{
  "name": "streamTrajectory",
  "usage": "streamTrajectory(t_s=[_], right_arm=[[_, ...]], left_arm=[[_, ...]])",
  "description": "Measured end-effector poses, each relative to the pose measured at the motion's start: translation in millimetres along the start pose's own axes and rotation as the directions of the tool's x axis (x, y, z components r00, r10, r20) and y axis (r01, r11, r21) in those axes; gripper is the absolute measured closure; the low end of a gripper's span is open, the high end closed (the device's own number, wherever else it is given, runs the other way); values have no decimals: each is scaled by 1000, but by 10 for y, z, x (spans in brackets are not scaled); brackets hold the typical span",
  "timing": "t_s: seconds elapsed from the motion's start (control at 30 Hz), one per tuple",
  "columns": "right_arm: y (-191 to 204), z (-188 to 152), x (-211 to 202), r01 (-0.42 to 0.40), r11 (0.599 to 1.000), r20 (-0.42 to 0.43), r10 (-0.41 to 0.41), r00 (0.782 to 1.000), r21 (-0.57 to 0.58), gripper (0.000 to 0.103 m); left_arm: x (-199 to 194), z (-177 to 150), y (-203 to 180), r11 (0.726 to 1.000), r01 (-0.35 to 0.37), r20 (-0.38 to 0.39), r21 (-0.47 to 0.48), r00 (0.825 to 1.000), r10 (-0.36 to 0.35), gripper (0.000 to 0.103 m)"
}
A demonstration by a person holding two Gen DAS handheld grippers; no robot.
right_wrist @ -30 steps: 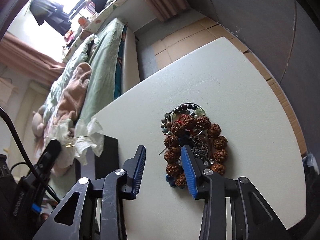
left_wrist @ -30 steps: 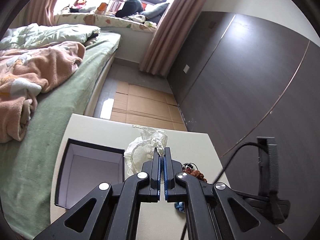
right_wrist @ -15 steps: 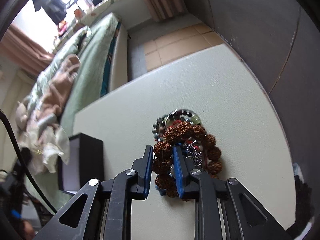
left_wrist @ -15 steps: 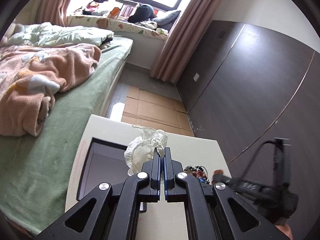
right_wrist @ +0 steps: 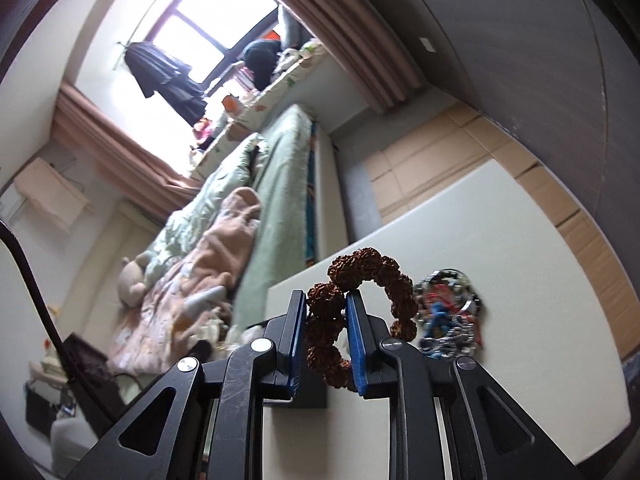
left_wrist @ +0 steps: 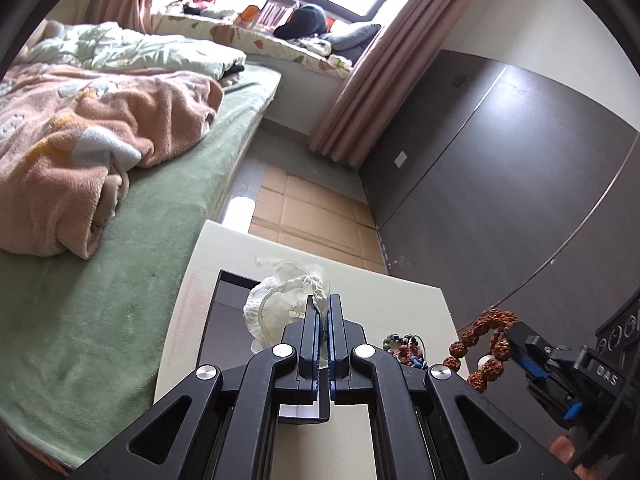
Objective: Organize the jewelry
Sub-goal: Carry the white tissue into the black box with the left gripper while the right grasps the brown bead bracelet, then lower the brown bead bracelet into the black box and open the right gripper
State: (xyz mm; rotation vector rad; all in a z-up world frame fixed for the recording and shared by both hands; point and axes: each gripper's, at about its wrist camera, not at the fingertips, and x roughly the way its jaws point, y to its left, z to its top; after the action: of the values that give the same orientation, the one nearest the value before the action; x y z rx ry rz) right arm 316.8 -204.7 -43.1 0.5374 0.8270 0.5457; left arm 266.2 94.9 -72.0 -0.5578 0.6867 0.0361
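On the left, the left gripper [left_wrist: 323, 312] has its blue-padded fingers [left_wrist: 311, 334] pressed nearly together, pinching a crumpled translucent white bag [left_wrist: 280, 300] held above an open black box [left_wrist: 224, 320] on a white table [left_wrist: 400, 300]. A small pile of beaded jewelry [left_wrist: 404, 350] lies on the table to the right of the box. On the right, the right gripper [right_wrist: 326, 312] has its fingers [right_wrist: 354, 340] narrowly parted, clamping a brown seed-bead bracelet [right_wrist: 360, 280] lifted above the table.
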Motion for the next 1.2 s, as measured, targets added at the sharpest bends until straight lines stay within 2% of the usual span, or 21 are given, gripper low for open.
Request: streamTrajectory(t_s=[0.07,0.1,0.13,0.2,0.27,0.43,0.57,0.67,0.87,0.93,1.0,1.03,1.1,1.2], right_arm=[[108,-49,14,-22,1000,3,22,1000,-15,82],[161,-67,39,-31,999,1,31,1000,-19,82],[186,-85,35,-41,999,-2,41,999,-22,82],[252,-121,57,-65,997,-10,65,998,-31,82],[338,-146,109,-85,995,-22,84,996,-43,82],[589,-194,385,-133,987,-84,126,988,-88,82],[789,-266,648,-145,981,-147,126,981,-127,82],[883,-301,848,-148,979,-189,120,975,-140,82],[1022,-431,1186,-95,977,-252,45,967,-189,82],[1040,-474,1303,-72,977,-276,14,961,-202,82],[1032,-515,1434,-41,978,-315,-27,949,-206,81],[1013,-527,1481,-31,979,-329,-38,944,-204,80],[944,-531,1493,-34,984,-348,-29,937,-175,72],[846,-475,1262,-29,990,-298,-12,955,-136,53]], left_arm=[[77,27,63,999,9,-57,-38,998,-11,92],[99,35,94,998,20,-71,-51,997,-23,73],[88,34,129,998,19,-66,-61,998,-23,44],[-13,20,191,997,11,-20,-78,1000,-13,20],[-136,11,253,995,7,15,-95,1000,-5,19],[-284,-54,422,988,-17,34,-155,999,23,19],[-397,-87,516,981,-69,76,-182,994,84,19],[-432,-131,637,969,-93,80,-228,990,114,19],[-409,-162,859,943,-144,64,-299,983,171,19],[-432,-168,904,933,-178,66,-314,976,208,19],[-437,-176,951,927,-183,67,-326,974,216,19],[-437,-186,965,926,-183,66,-329,974,215,19],[-421,-198,968,930,-179,62,-322,976,210,19],[-388,-198,912,939,-182,60,-292,976,208,19]])
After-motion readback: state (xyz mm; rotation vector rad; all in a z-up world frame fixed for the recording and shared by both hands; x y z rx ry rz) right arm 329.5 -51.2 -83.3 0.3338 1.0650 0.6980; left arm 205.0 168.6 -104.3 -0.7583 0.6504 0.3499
